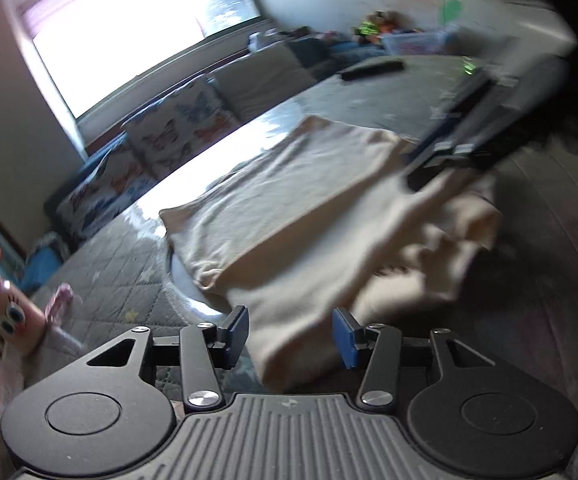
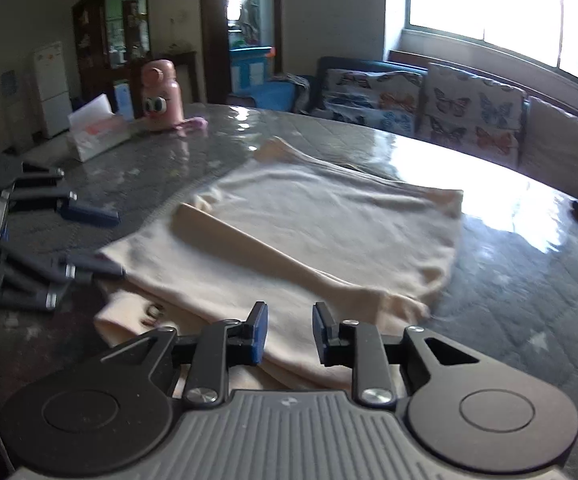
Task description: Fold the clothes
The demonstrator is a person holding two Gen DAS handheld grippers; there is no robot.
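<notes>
My left gripper (image 1: pixel 291 338) hangs with its fingers spread wide and nothing between them; the near edge of the cream garment (image 1: pixel 289 216) lies just beyond and below the blue pads (image 1: pixel 347 338). My right gripper (image 2: pixel 291 334) is likewise open, a moderate gap between its pads (image 2: pixel 259 334), gripping nothing, poised just over the garment's near hem.

The cream garment (image 2: pixel 309 236) lies mostly flat on the glossy grey table (image 2: pixel 529 280), with one long strip of it folded back across its middle as a diagonal band. Its edge nearest me is bunched and rumpled. In the right wrist view my left gripper (image 2: pixel 93 240) sits at the garment's left border, one fingertip touching or just beside the cloth; I cannot tell which.

Beyond the garment, toward the far left of the table, stands a pink bottle with cartoon eyes (image 2: pixel 161 96), a tissue box (image 2: pixel 97 132) just beside it. Behind the table, past the garment's far edge, butterfly-print cushions (image 2: pixel 465 108) line a sofa under a bright window (image 2: pixel 501 4).
</notes>
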